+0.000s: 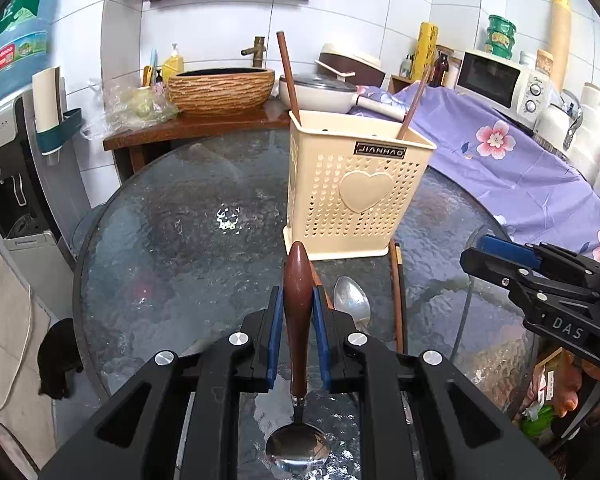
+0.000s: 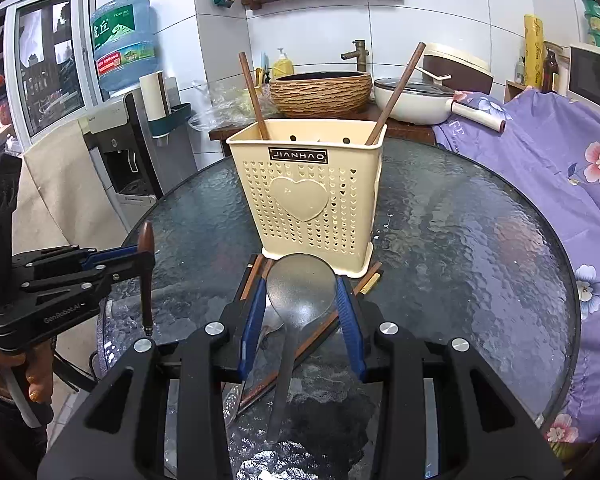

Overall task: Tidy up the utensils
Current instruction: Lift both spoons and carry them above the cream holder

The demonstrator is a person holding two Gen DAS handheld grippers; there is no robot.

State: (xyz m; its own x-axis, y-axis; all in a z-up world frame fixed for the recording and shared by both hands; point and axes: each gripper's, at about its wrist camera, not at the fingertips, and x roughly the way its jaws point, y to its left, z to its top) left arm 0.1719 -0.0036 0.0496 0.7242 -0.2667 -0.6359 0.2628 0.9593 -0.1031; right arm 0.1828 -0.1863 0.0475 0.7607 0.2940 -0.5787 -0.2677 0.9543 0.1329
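Both loads lifted short of the cream perforated utensil holder (image 2: 306,196): left gripper (image 1: 298,312) pinching wooden-handled spoon (image 1: 298,300), right gripper (image 2: 302,304) clamping grey ladle (image 2: 298,292) bowl-up, apparently for dropping handle-first.

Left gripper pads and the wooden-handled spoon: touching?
Touching. In the left wrist view, both blue pads of the left gripper press the brown handle of the wooden-handled spoon, with no gap on either side.

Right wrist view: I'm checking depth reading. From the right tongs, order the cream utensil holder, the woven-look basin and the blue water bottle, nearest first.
1. Cream utensil holder: on the glass table, straight ahead of the right tongs.
2. Woven-look basin: on the wooden counter behind the holder.
3. Blue water bottle: upper left, on the dispenser; similar depth to the basin, hard to call.
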